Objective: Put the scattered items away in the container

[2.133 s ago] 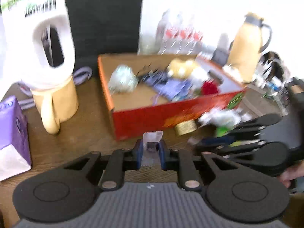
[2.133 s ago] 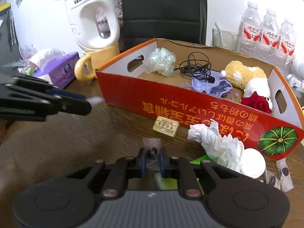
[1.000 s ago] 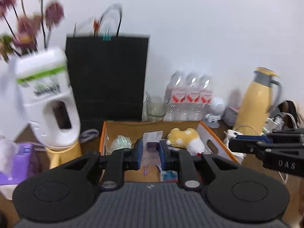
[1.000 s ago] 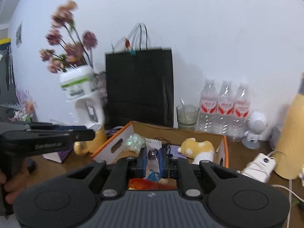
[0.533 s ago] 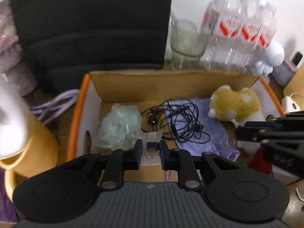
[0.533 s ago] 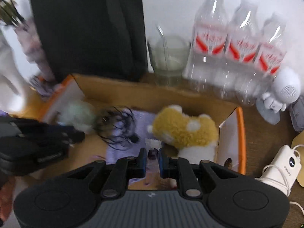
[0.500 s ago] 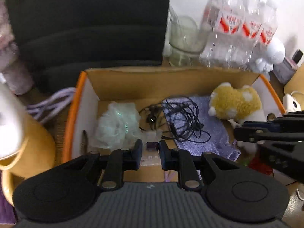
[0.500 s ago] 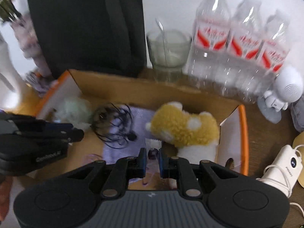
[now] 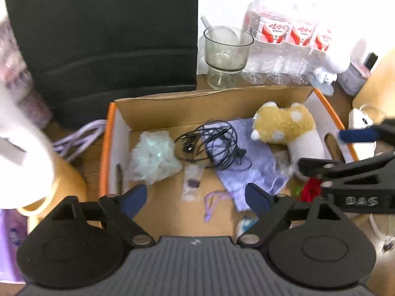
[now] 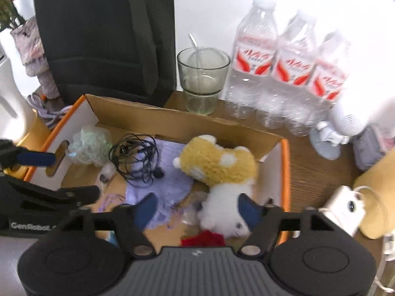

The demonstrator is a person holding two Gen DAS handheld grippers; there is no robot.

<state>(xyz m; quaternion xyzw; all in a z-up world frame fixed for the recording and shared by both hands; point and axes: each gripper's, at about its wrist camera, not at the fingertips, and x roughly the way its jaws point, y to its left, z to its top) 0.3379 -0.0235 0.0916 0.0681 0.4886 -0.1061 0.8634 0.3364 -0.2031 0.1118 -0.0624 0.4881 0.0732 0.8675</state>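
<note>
Left view only: sachet (image 9: pixel 192 182) lying free on box (image 9: pixel 112 133) floor, frame centre. Right view only: second sachet (image 10: pixel 191 213) blurred beside plush (image 10: pixel 217 165). Left gripper (image 9: pixel 195 197) and right gripper (image 10: pixel 197 208) jaws just opened wide, empty. Glass (image 10: pixel 202 74), bottles (image 10: pixel 284 74) behind box on bench.

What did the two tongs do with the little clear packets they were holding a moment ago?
Both tongs, left and right, just opened over the orange-edged cardboard box and let go. One small clear plastic packet now lies on its floor. The yellow-and-white plush toy and tangled black earphones stayed put.

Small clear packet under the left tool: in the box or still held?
In the box: the packet lies flat on the box floor, the left tool open above it.
</note>
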